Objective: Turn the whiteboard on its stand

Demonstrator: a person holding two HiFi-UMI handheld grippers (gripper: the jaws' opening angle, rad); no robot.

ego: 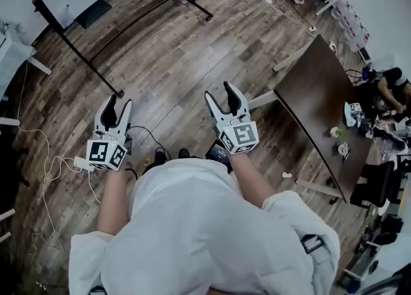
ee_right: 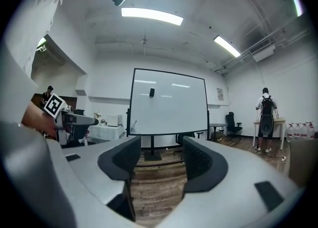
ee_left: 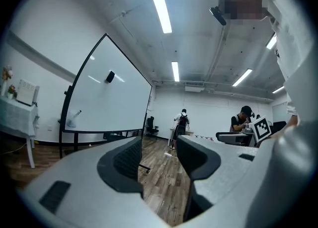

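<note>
Floor: brown wood-plank floor (ego: 160, 62).
Board: white black-framed whiteboard (ee_right: 169, 102), upright, frame centre.
Claws: left gripper (ego: 121, 99), right gripper (ego: 218, 90) agape, empty.

Glossy whiteboard (ee_right: 169, 105), dark metal-looking stand (ee_right: 152, 145), wood-grain plank floor (ego: 167, 62), perhaps laminate.

The brown wooden floor (ego: 173, 62) lies open between the two grippers and the large white whiteboard on a black metal stand (ee_right: 169, 105), so there is room to pass forward. The stand's long black foot bar (ego: 83, 53) lies low on the floor and ends just ahead of the left gripper (ego: 120, 102). The dark brown table with white legs (ego: 321, 107) closes the right side. Thin white cables (ego: 45, 159) lie along the floor's left side.
</note>
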